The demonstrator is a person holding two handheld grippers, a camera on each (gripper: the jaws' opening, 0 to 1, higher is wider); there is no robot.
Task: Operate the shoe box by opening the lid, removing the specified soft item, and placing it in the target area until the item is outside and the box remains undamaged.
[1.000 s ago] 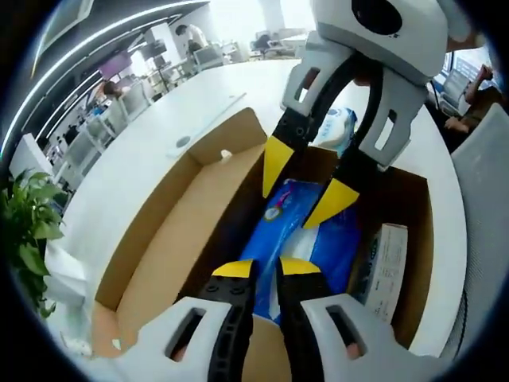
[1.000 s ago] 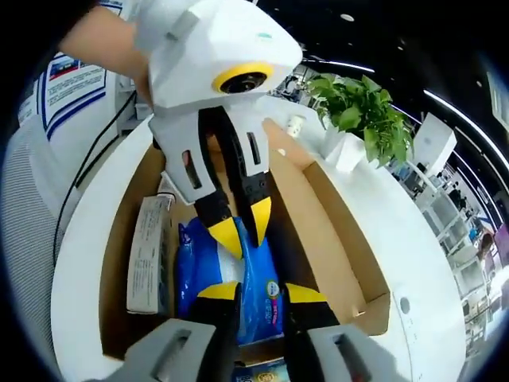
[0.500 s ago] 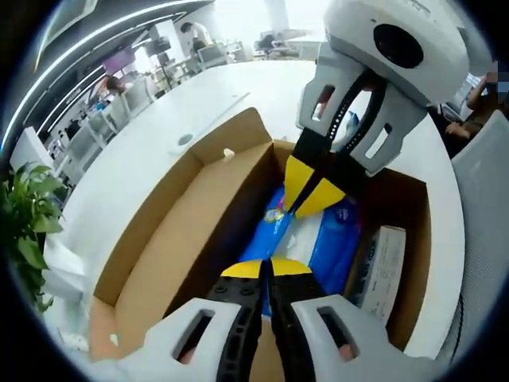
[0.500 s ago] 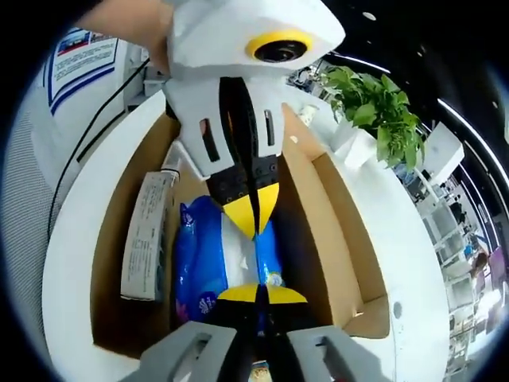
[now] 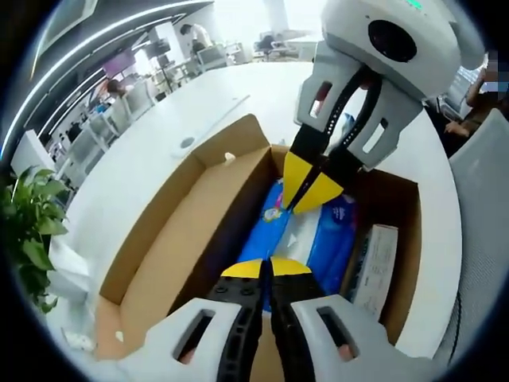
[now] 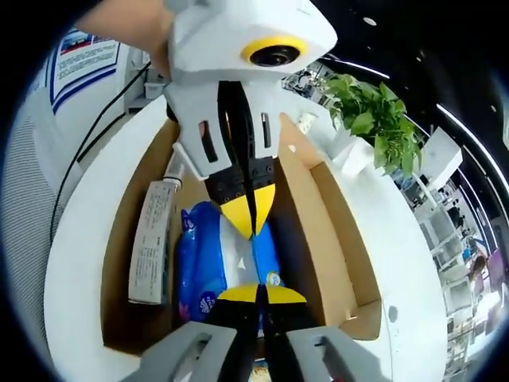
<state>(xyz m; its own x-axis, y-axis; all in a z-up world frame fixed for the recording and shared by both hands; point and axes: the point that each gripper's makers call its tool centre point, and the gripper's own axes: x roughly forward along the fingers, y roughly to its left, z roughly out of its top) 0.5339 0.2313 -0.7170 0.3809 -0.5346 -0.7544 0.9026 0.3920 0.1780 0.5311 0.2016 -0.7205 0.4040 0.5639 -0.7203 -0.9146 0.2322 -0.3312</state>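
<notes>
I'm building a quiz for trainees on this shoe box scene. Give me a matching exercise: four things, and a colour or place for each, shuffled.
Things:
1. soft plastic tissue pack
2. long printed carton
3. open cardboard shoe box
4. potted leafy plant

Descriptions:
A. brown
B. green, on the white table
C. blue and white, in the box's middle
D. along the box's side wall

Pairs: 1-C, 2-D, 3-A, 4-B

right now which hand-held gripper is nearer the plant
Left. The left hand-held gripper pinches the blue pack at the end nearest the plant; the right hand-held gripper pinches its far end.
</notes>
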